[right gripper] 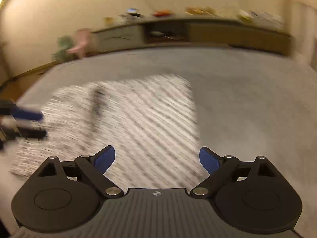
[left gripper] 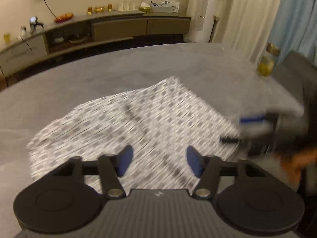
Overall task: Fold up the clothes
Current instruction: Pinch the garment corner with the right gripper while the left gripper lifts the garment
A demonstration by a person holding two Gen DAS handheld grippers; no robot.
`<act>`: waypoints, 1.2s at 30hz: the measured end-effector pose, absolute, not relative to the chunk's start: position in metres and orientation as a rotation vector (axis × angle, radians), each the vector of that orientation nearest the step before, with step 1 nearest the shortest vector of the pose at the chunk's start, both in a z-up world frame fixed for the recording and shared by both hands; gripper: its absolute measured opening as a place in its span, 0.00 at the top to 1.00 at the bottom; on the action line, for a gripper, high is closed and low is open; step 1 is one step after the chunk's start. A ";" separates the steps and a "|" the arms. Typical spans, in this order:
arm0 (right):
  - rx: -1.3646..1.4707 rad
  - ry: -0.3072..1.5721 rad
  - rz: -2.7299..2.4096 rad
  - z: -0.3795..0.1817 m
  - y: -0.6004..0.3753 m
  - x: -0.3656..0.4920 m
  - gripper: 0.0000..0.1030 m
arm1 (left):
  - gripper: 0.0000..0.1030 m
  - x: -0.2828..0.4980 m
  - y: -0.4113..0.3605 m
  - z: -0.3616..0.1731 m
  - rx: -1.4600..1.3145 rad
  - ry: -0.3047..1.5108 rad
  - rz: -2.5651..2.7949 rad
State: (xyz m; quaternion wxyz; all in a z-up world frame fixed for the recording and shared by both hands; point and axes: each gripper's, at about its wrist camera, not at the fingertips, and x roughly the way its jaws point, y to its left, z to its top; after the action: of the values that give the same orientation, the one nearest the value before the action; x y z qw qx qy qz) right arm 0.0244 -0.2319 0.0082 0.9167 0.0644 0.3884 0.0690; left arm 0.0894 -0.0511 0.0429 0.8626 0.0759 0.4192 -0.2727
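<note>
Left wrist view is showing the left gripper hovering released, blue pads spread apart and gripping nothing, above the near edge of the checked cloth. That cloth is lying flat in folded layers on the grey bench, a dark streak crossing its middle. At the cloth's right edge the right gripper is appearing blurred. Right wrist view is showing the right gripper also released, fingers wide, hanging over the cloth near its right border, while the left gripper is blurring at the cloth's left side. A sideboard is standing beyond the bench
</note>
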 end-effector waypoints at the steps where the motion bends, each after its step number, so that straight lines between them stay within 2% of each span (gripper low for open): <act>1: 0.144 0.819 0.121 0.000 -0.237 0.023 0.11 | 0.35 0.098 -0.062 0.044 0.141 0.894 -0.578; 2: 0.140 0.826 0.110 -0.007 -0.239 0.022 0.18 | 0.33 0.108 -0.074 0.046 0.124 0.911 -0.586; 3: 0.100 0.810 0.113 -0.010 -0.234 0.019 0.39 | 0.32 0.117 -0.087 0.046 0.113 0.929 -0.600; 4: 0.063 0.790 0.117 -0.009 -0.229 0.016 0.72 | 0.31 0.125 -0.100 0.046 0.104 0.948 -0.613; 6: 0.039 0.741 0.145 -0.003 -0.221 0.009 0.85 | 0.28 0.138 -0.126 0.045 0.100 0.985 -0.636; 10: -0.122 0.545 0.199 0.016 -0.187 -0.017 0.87 | 0.27 0.154 -0.172 0.033 0.162 1.049 -0.654; 12: -0.186 0.482 0.218 0.021 -0.174 -0.025 0.87 | 0.31 0.153 -0.190 0.022 0.278 1.055 -0.622; 13: -0.202 0.452 0.235 0.023 -0.171 -0.028 0.87 | 0.53 0.151 -0.195 0.015 0.342 1.048 -0.603; 14: -0.212 0.425 0.253 0.024 -0.168 -0.030 0.87 | 0.87 0.148 -0.197 0.011 0.390 1.038 -0.589; 15: -0.213 0.404 0.270 0.025 -0.167 -0.032 0.87 | 0.93 0.144 -0.192 0.011 0.399 1.023 -0.588; 18: -0.167 0.343 0.318 0.033 -0.171 -0.037 0.85 | 0.93 0.129 -0.149 0.040 0.288 0.928 -0.602; 20: -0.096 0.285 0.388 0.044 -0.177 -0.045 0.75 | 0.93 0.117 -0.092 0.071 0.135 0.855 -0.593; 21: -0.059 0.267 0.430 0.050 -0.178 -0.048 0.63 | 0.93 0.111 -0.058 0.081 0.077 0.822 -0.565; 22: -0.027 0.266 0.473 0.054 -0.178 -0.049 0.58 | 0.93 0.106 -0.023 0.085 0.034 0.805 -0.521; 24: 0.000 0.306 0.556 0.054 -0.170 -0.045 0.58 | 0.91 0.102 0.036 0.069 -0.024 0.838 -0.404; 27: -0.024 0.404 0.638 0.043 -0.138 -0.026 0.58 | 0.83 0.096 0.088 0.015 -0.112 0.938 -0.332; 29: -0.058 0.487 0.680 0.031 -0.111 -0.010 0.58 | 0.71 0.088 0.101 -0.010 -0.140 0.948 -0.278; 31: -0.116 0.556 0.702 0.014 -0.085 0.003 0.58 | 0.66 0.081 0.109 -0.026 -0.159 0.934 -0.256; 35: -0.320 0.626 0.642 -0.010 -0.068 0.022 0.57 | 0.64 0.074 0.109 -0.047 -0.200 0.940 -0.264; 36: -0.357 0.629 0.584 -0.009 -0.077 0.031 0.53 | 0.64 0.072 0.101 -0.047 -0.194 0.937 -0.306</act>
State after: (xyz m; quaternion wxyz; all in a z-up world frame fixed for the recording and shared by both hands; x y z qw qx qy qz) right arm 0.0309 -0.0767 -0.0093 0.8939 -0.1719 0.3033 0.2816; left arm 0.0715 0.1008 -0.0468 0.8764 -0.0930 0.4491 -0.1469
